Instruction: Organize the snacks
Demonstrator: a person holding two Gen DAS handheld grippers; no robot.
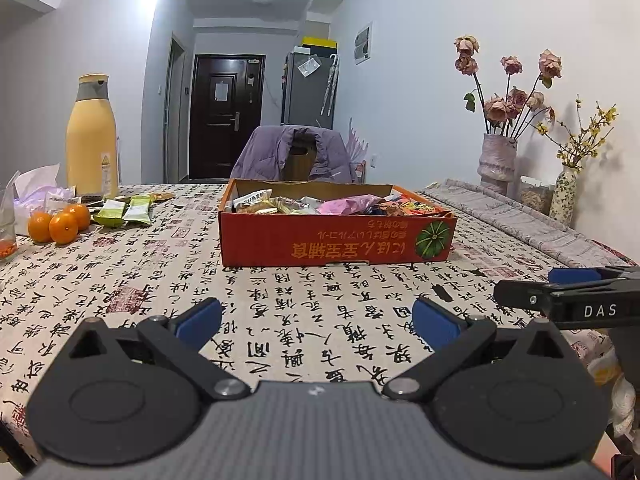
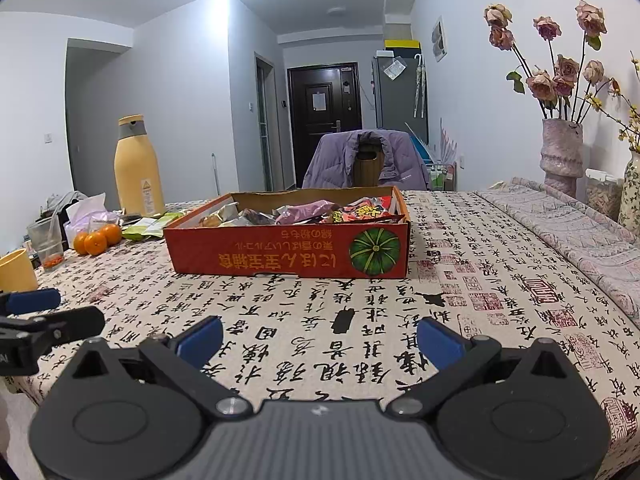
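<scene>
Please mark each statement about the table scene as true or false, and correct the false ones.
1. Both the left gripper and the right gripper are open and hold nothing. True.
2. The red cardboard box is empty. False: it holds many snack packets.
3. Three oranges lie to the left of the box. True.
4. The yellow bottle lies on its side. False: it stands upright.
5. The green snack packets are inside the box. False: they lie on the tablecloth, outside the box.
</scene>
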